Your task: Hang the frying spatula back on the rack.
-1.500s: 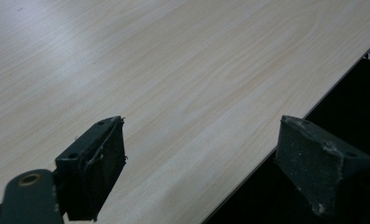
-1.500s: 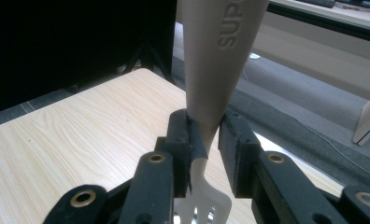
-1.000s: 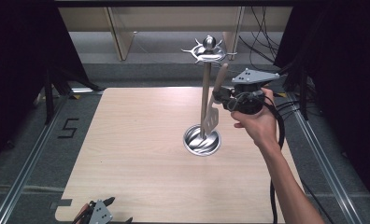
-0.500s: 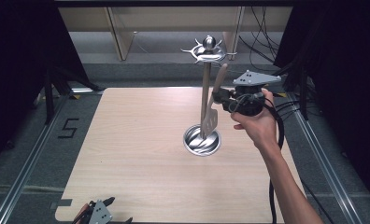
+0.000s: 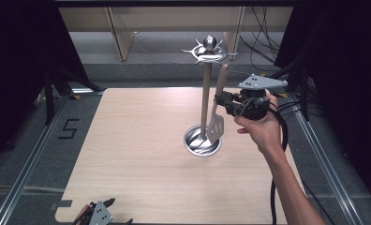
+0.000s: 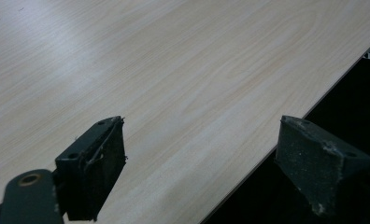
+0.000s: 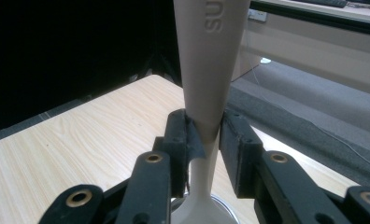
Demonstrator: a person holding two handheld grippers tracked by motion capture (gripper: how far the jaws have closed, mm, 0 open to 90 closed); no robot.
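Observation:
A spatula (image 5: 215, 126) with a beige handle (image 7: 211, 56) and a slotted metal blade hangs upright just right of a chrome utensil stand (image 5: 205, 93). Its blade is over the stand's round base (image 5: 195, 145), and its handle top reaches close under the hooks at the stand's crown (image 5: 210, 50). My right gripper (image 5: 219, 101) comes in level from the right. In the right gripper view its jaws (image 7: 206, 128) are shut on the thin neck of the handle. My left gripper (image 5: 97, 213) lies at the table's front edge, its jaws (image 6: 197, 144) open over bare wood.
The light wooden table (image 5: 127, 154) has dark floor and metal rails on both sides. Wooden furniture legs and cables stand behind the far edge. A black cable (image 5: 279, 154) trails from the right gripper along the person's forearm.

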